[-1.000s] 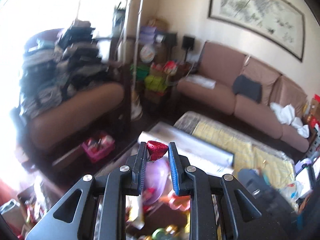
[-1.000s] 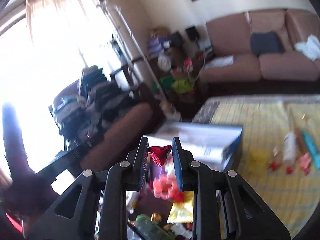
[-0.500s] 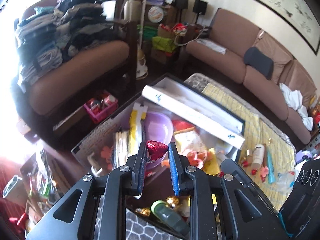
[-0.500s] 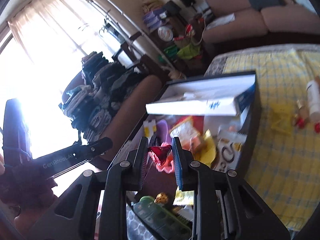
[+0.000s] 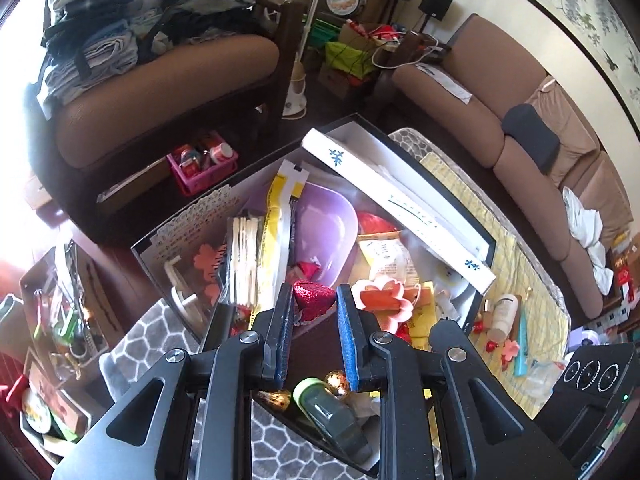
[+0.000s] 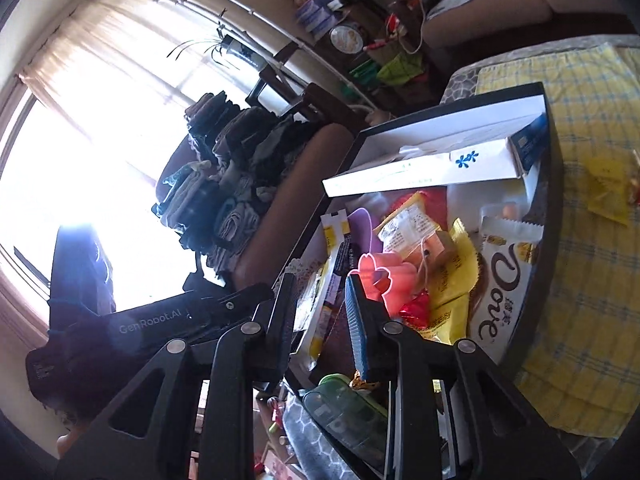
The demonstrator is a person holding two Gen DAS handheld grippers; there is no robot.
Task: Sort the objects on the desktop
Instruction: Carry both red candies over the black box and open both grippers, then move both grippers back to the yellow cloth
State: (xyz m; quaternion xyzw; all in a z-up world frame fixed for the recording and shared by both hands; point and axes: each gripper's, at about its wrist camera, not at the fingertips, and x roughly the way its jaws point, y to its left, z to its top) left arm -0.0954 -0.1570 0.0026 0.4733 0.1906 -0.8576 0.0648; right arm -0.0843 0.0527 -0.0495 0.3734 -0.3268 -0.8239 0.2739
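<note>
A black box [image 5: 486, 240] full of snacks and small items sits on the table below both grippers. My left gripper [image 5: 315, 296] is shut on a red foil candy [image 5: 312, 302], held just above the box near a purple bowl [image 5: 324, 224]. In the right wrist view my right gripper [image 6: 320, 284] is open over the box [image 6: 556, 184], with nothing between its fingers. A pink flower-shaped piece [image 6: 384, 276] lies just past its right finger, and a red foil candy [image 6: 416, 312] lies beside that. The left gripper's black body [image 6: 160, 320] shows at the left.
A long white carton [image 5: 392, 204] leans across the box's far side. A Dove wrapper [image 6: 500, 280], yellow packets and a green bottle [image 5: 332, 412] crowd the box. A yellow checked cloth [image 5: 516, 320] carries small items. An armchair [image 5: 160, 96] stacked with clothes stands behind.
Both grippers have tilted down and sunk toward the box. The red candy that sat between the right fingers is gone from them. The left still holds its candy.
</note>
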